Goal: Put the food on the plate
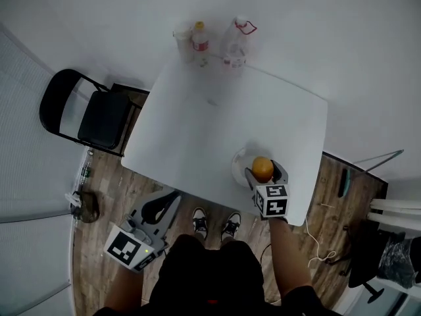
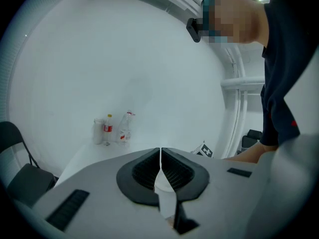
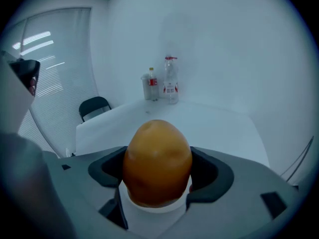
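One orange fruit (image 1: 262,168) pinched in right gripper (image 3: 157,169), seemingly over plate (image 1: 237,166); left gripper (image 2: 160,166) jaws pressed together

Plate (image 1: 237,164): mostly hidden under orange fruit (image 1: 262,168) and right gripper (image 1: 264,173); only a rim sliver shows left of the claw. Fruit's flanks are covered by the jaws gripping it.
Bottles (image 3: 171,83), far beyond the claw tips: label print too small to read.
Floor clutter (image 1: 82,203), left of left gripper (image 1: 164,203): too small to identify.
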Motion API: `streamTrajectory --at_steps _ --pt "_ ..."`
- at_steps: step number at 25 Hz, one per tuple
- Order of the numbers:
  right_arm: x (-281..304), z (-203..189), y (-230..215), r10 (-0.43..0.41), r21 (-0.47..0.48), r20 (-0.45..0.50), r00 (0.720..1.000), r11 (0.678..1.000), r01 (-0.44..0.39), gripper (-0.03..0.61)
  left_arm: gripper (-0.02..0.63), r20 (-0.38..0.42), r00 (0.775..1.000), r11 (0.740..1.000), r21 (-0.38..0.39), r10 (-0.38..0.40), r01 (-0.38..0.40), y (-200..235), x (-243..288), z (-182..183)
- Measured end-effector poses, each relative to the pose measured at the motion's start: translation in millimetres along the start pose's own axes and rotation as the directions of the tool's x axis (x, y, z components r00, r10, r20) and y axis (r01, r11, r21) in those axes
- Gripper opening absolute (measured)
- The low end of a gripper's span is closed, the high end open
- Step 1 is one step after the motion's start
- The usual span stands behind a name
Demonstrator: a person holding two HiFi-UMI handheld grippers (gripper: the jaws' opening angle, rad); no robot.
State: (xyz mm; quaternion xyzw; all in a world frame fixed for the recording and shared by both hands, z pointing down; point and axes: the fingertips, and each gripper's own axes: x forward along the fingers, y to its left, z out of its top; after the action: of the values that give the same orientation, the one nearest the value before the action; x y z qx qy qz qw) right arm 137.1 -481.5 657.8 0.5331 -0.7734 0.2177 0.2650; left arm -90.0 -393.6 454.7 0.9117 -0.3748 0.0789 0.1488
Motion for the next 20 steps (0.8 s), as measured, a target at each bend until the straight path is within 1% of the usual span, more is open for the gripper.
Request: streamTrajectory --at_steps 3,5,7,9,13,17,20 --pt "24.5 -18.9 -1.5 0.025 0.020 -0.046 0.999 1.000 -0.024 0.383 0.031 -0.003 1.000 1.000 -0.027 0.004 -0.004 -2.3 6.1 -1.9" --pt "33.6 -24.4 -1.8 0.037 0.026 -0.054 0.998 0.999 -0.035 0.383 0.031 -0.001 1.000 0.999 -0.042 -0.004 0.003 -5.0 10.7 -0.2" --pt "39.4 -28.9 -2.4 0.036 0.025 -0.062 0.997 0.999 -0.035 0.383 0.031 -0.019 1.000 0.999 -0.040 0.007 -0.007 -3.8 10.7 -4.2" --pt "43.6 -33.0 -1.9 0.031 0.004 -0.075 0.997 1.000 -0.031 0.383 0.031 -0.028 0.999 0.999 -0.045 0.018 -0.019 -2.6 9.8 -6.7" --pt "52.4 -38.1 1.7 0.011 -0.067 -0.103 0.995 0.998 -0.018 0.383 0.031 -0.017 1.000 0.998 -0.064 0.016 -0.017 -5.2 11.8 -4.6" --pt "60.3 -43.0 -0.2 -0.001 -0.074 -0.142 0.990 0.997 -0.009 0.383 0.031 -0.045 0.999 0.999 -0.042 0.031 -0.032 -3.0 11.6 -9.5" --pt "63.7 -44.8 1.7 0.003 -0.092 -0.160 0.987 0.996 -0.018 0.383 0.031 -0.030 0.999 0.998 -0.051 0.032 -0.034 -1.0 10.5 -4.1"
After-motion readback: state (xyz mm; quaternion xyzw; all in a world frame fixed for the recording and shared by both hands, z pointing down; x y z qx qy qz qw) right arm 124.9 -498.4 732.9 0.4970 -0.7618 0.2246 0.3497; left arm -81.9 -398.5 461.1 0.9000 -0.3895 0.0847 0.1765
